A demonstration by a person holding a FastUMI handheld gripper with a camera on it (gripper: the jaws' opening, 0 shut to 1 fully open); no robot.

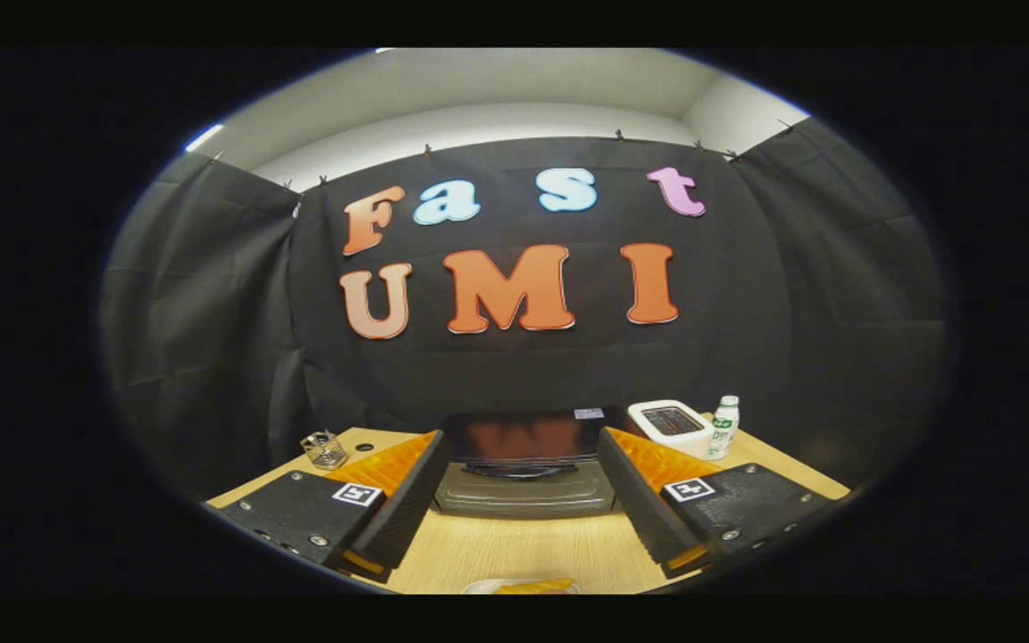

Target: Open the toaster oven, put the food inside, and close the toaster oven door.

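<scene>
The gripper (519,478) hangs above the light wooden table (523,549), its 2 fingers spread wide and holding nothing. Beyond them sits the dark toaster oven (523,446), glass door closed. A pale dish of yellow food (523,587) lies below the fingers.

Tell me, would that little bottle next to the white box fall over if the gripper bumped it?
Probably, yes. The bottle stands upright, tall and narrow, so a nudge near its cap would likely tip it. It looks like light plastic, so it might slide or roll on the smooth wooden table. The open gripper is well short of it, facing the toaster oven.
</scene>
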